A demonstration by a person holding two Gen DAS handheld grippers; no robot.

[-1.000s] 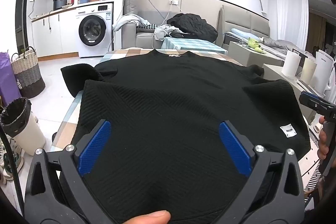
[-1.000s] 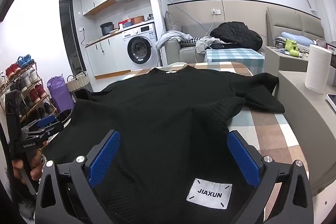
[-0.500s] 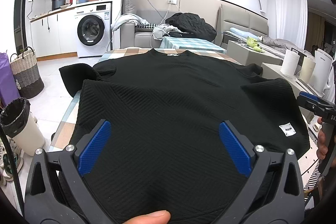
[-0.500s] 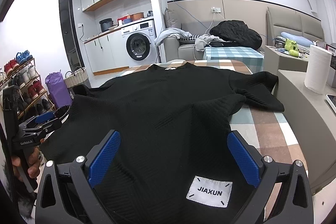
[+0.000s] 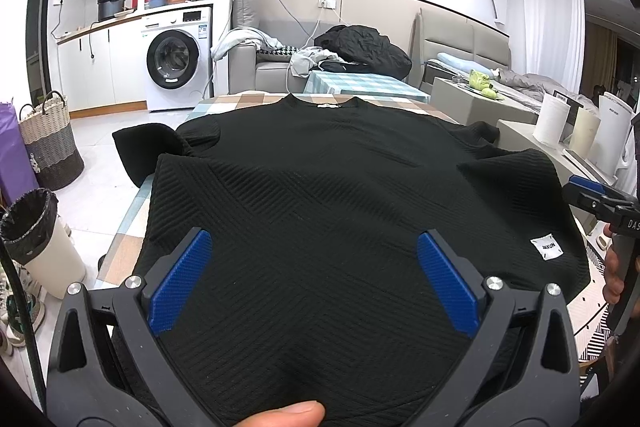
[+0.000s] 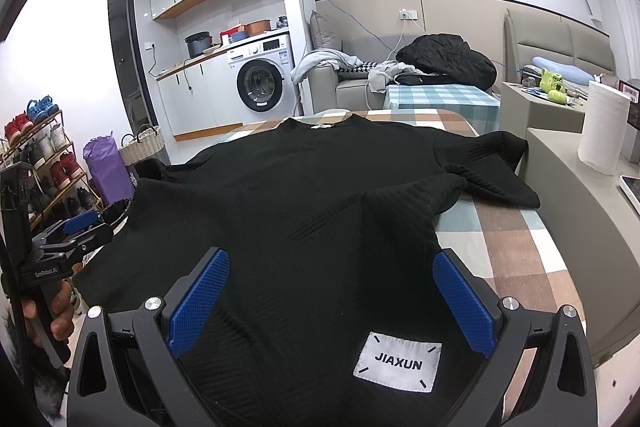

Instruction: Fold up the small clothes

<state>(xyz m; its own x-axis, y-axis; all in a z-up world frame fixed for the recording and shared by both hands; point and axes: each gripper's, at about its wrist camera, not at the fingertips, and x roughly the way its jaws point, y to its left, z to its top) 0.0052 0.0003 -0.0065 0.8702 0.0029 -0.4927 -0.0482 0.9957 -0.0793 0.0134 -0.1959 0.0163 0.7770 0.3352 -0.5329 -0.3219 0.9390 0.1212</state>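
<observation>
A black textured sweater [image 5: 320, 187] lies spread flat on a checked table, collar at the far end, sleeves out to both sides. It also fills the right wrist view [image 6: 304, 211], with a white JIAXUN label [image 6: 398, 363] near the hem. My left gripper [image 5: 314, 281] is open, hovering over the hem's left part. My right gripper [image 6: 330, 301] is open over the hem's right part, just behind the label. Neither holds cloth. Each gripper shows at the edge of the other's view.
The checked tablecloth [image 6: 516, 239] shows bare at the right. A bin [image 5: 36, 231] and woven basket [image 5: 52, 143] stand on the floor at left. Paper rolls [image 6: 604, 127] sit on a grey counter at right. A sofa with clothes stands behind.
Both grippers have shifted slightly over the hem; the sweater lies unchanged and both stay open.
</observation>
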